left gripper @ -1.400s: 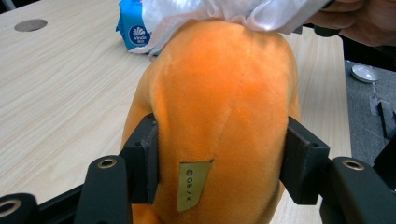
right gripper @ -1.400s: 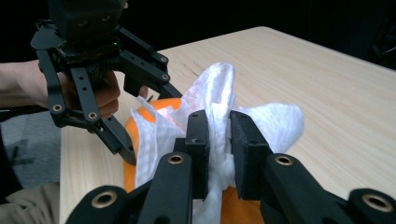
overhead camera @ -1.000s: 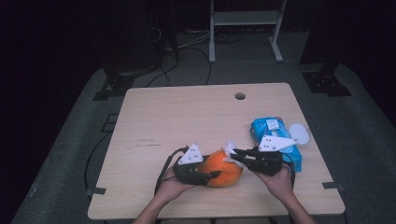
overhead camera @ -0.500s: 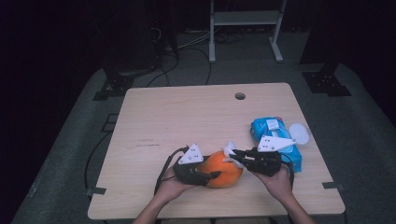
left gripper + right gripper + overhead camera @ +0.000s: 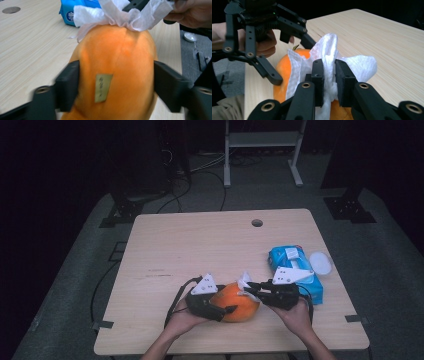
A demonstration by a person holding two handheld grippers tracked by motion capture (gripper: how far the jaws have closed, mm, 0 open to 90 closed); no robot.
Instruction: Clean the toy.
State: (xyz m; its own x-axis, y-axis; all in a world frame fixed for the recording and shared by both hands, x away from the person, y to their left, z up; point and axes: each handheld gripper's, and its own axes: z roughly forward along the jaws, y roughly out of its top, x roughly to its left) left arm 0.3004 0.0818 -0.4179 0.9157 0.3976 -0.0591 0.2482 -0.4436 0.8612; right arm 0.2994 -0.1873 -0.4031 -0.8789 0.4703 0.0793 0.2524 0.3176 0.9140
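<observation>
An orange fruit (image 5: pixel 239 304) with a small sticker lies near the table's front edge. My left gripper (image 5: pixel 226 304) straddles the fruit (image 5: pixel 117 62) from the left. Its jaws have just been opening and stand close at either side of the fruit without pressing it. My right gripper (image 5: pixel 248 288) comes in from the right, shut on a crumpled white wipe (image 5: pixel 359 65). The wipe (image 5: pixel 117 13) rests on the top end of the fruit (image 5: pixel 280 67). In the right gripper view the left gripper (image 5: pixel 292 61) is behind the fruit, held by a hand.
A blue pack of wipes (image 5: pixel 295 266) lies right of the hands, with a white round lid (image 5: pixel 320 262) beside it. The wooden table (image 5: pixel 200 245) has a cable hole (image 5: pixel 257 222) near its far edge. Cables and a metal stand are on the floor beyond.
</observation>
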